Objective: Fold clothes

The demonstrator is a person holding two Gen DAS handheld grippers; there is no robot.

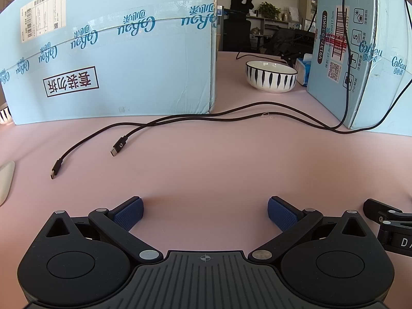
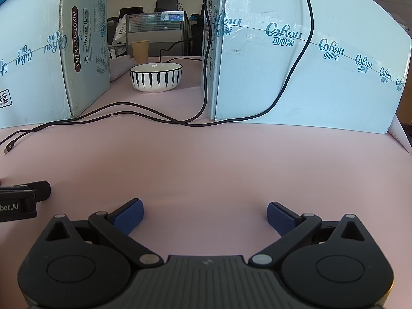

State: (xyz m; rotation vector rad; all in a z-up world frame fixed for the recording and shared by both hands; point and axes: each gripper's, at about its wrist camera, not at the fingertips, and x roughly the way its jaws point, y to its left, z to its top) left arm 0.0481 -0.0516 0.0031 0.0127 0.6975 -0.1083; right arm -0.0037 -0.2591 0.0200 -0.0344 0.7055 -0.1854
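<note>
No garment shows clearly in either view. A pale, off-white edge (image 1: 5,180) at the far left of the left wrist view may be cloth; I cannot tell. My left gripper (image 1: 205,212) is open and empty, low over the pink table (image 1: 206,170). My right gripper (image 2: 205,213) is open and empty, low over the same pink table (image 2: 219,159). Each gripper shows at the edge of the other's view: the right one (image 1: 391,221) beside the left, the left one (image 2: 20,198) beside the right.
Two large light-blue cardboard boxes (image 1: 108,51) (image 1: 360,51) stand at the back with a gap between. A black-and-white striped bowl (image 1: 271,76) (image 2: 156,76) sits in the gap. Two black USB cables (image 1: 118,148) trail across the table. A paper cup (image 2: 140,51) stands behind the bowl.
</note>
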